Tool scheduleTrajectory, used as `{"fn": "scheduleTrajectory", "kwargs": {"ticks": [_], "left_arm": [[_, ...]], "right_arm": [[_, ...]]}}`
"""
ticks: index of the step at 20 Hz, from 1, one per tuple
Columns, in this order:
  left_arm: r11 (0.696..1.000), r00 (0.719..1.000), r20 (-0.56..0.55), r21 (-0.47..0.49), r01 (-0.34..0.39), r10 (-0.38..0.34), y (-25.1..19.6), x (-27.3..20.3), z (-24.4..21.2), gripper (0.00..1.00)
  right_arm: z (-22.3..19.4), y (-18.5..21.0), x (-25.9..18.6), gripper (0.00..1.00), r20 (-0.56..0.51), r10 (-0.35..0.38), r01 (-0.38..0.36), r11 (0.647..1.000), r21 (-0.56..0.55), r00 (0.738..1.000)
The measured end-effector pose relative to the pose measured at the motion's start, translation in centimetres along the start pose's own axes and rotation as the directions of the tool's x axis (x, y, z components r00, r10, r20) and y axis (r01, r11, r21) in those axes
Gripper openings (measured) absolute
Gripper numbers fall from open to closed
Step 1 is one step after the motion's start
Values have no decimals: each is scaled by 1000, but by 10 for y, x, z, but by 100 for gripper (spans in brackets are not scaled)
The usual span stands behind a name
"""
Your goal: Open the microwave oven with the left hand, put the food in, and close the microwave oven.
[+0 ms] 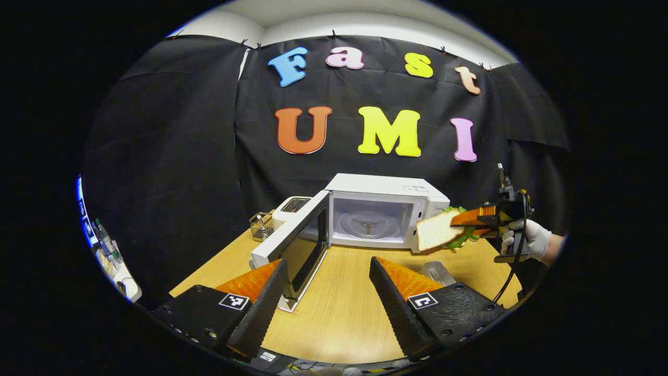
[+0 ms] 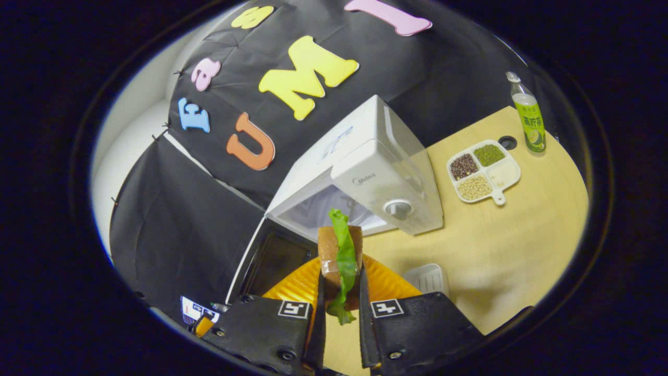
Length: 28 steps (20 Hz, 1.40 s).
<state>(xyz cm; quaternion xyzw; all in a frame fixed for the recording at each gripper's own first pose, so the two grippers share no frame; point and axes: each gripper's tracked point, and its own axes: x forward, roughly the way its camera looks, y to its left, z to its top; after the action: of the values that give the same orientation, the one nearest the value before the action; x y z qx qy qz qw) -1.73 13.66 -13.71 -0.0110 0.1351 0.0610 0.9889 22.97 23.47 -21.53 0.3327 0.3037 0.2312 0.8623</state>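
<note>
Sandwich point(image 2: 339, 256) of toast and lettuce sits clamped in right gripper point(image 2: 340, 305); left gripper point(image 1: 326, 292) gapes.

Right gripper point(image 2: 342, 308) clamped on a brown-crusted sandwich with a green lettuce leaf point(image 2: 342, 256), held just in front of the white box-shaped microwave oven point(image 2: 365, 167), its door point(image 2: 271, 256) swung open. Beyond the microwave on the pale wooden table point(image 2: 501, 250): white compartment tray of grains point(image 2: 484, 169), green-labelled plastic bottle point(image 2: 528, 117).
</note>
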Motion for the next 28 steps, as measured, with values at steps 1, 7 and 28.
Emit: {"fn": "scheduleTrajectory", "kwargs": {"ticks": [1, 7, 28], "left_arm": [[1000, 1000, 1, 15, -5, 5, 7, 2, 4, 95], [997, 1000, 21, 83, -1, -1, 23, 17, 25, 95], [986, 996, -8, 140, 89, -89, 24, 70, 21, 95]], "right_arm": [[1, 7, 13, 29, 48, 4, -5, 999, 36, 999], [-6, 20, 93, 29, 301, -101, 38, 977, 208, 948], [-13, 16, 298, 49, 499, -286, 257, 958, 127, 818]]}}
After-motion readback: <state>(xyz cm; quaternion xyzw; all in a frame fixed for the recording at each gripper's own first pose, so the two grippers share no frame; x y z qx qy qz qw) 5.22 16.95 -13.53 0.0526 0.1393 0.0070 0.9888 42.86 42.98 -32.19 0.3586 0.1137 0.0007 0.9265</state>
